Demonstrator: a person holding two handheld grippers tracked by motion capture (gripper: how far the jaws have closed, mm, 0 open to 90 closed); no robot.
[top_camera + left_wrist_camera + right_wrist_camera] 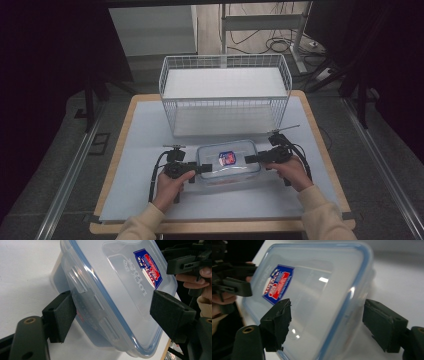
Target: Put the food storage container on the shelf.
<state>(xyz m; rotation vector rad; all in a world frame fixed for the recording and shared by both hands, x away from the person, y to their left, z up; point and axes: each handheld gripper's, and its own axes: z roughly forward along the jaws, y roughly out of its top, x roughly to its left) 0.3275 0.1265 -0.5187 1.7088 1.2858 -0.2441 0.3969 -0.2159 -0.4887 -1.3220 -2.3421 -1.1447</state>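
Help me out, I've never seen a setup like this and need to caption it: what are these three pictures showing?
A person sits at a table holding a hand-worked two-jaw gripper in each hand. The high view looks down from above; the other two come from cameras riding on each gripper. The left gripper and right gripper straddle opposite ends of a clear plastic container with a blue-rimmed lid and a red-and-blue label. Both sets of jaws stand open around it, not clamped. Behind it stands a white wire basket.

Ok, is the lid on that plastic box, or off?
On. The blue-rimmed lid sits flat on the clear box; whether its side latches are snapped down, cannot tell.
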